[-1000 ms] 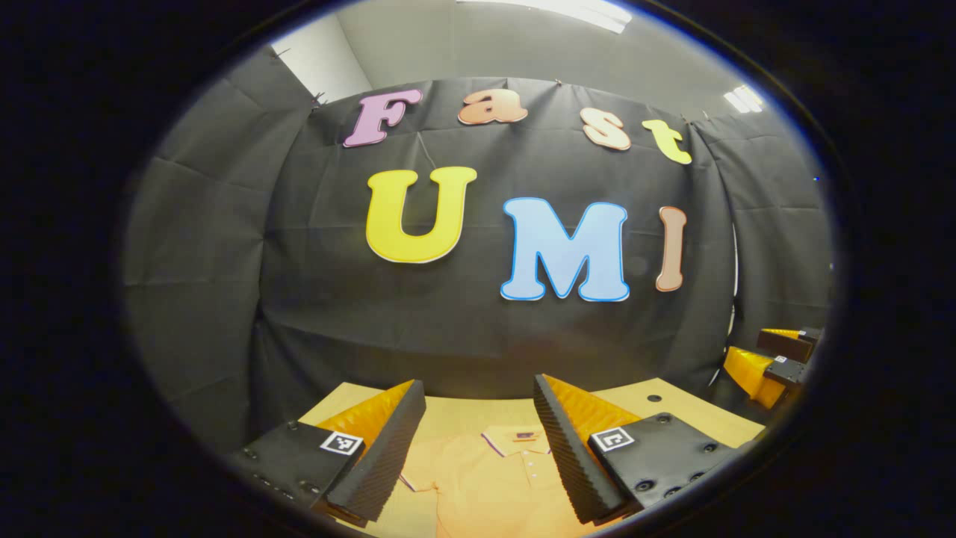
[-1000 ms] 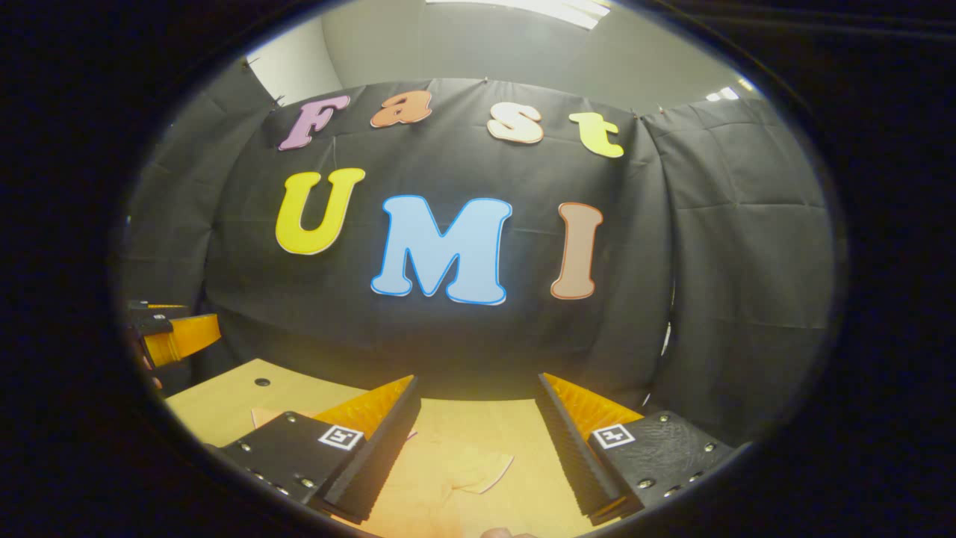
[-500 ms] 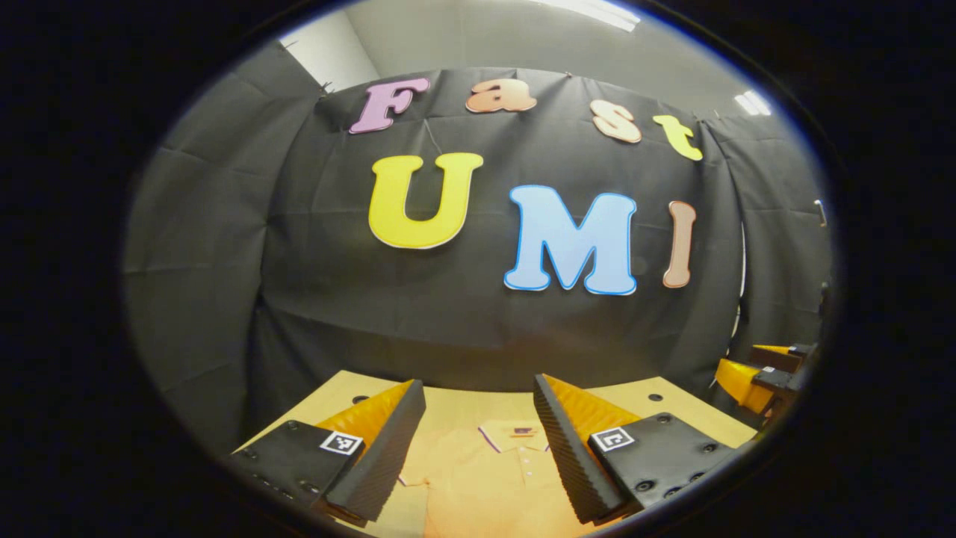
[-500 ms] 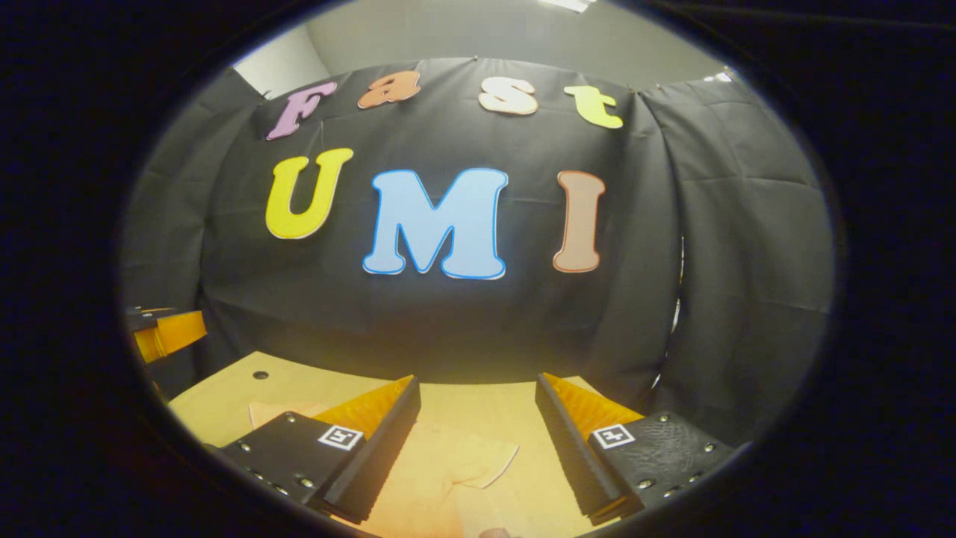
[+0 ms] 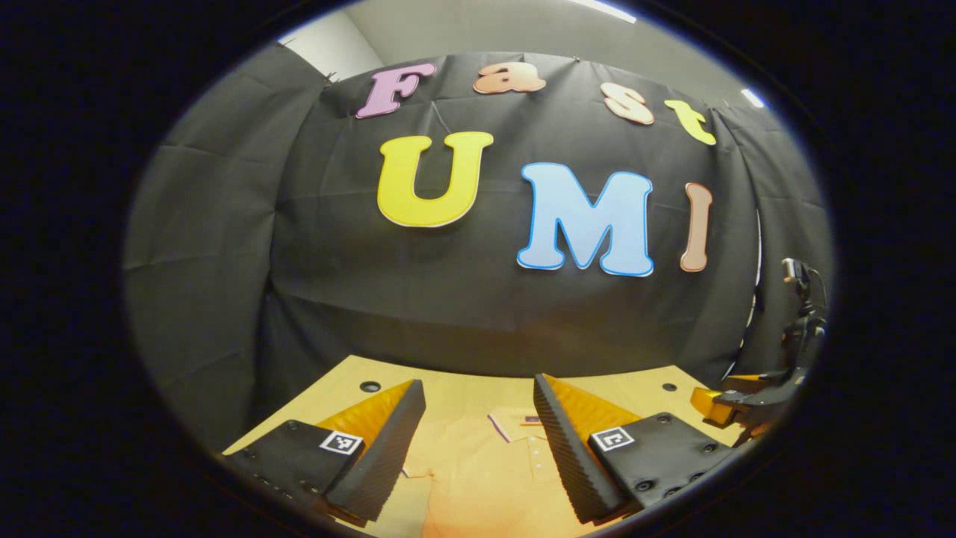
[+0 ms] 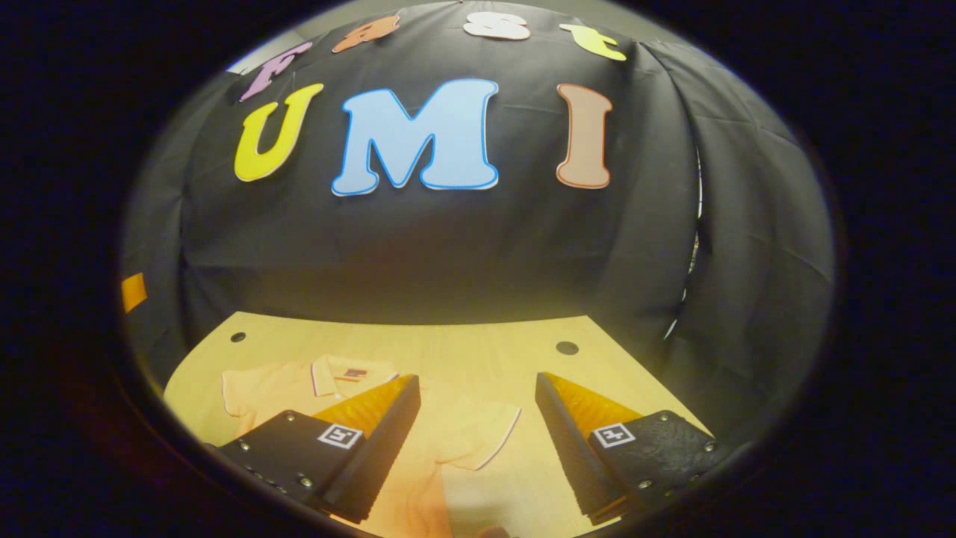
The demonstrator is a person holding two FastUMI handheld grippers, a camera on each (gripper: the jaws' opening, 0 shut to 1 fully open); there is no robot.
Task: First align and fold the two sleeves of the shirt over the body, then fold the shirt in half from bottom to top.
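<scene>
On the pale wooden worktop [image 6: 463,351], an orange polo shirt [image 6: 418,448] lying flat, collar toward the black-draped booth wall, short sleeves spread out to either side. Right sleeve [image 6: 485,433] seen in the right gripper view stretched between the two fingers of the right claw [image 6: 478,448], jaws spread wide, gripping nothing, held above the cloth. Collar [image 6: 351,373] and the far sleeve [image 6: 254,388] just beyond the near finger, over toward the view's left edge. Round holes [image 6: 567,347] visible in the board near the back edge. From the left gripper view, left claw [image 5: 478,448] likewise wide apart and empty, poised over the shirt [image 5: 478,478] with the buttoned placket and collar framed between its fingers. Right claw [image 5: 728,407] also glimpsed at that view's far right edge, low near the worktop [image 5: 463,388]
</scene>
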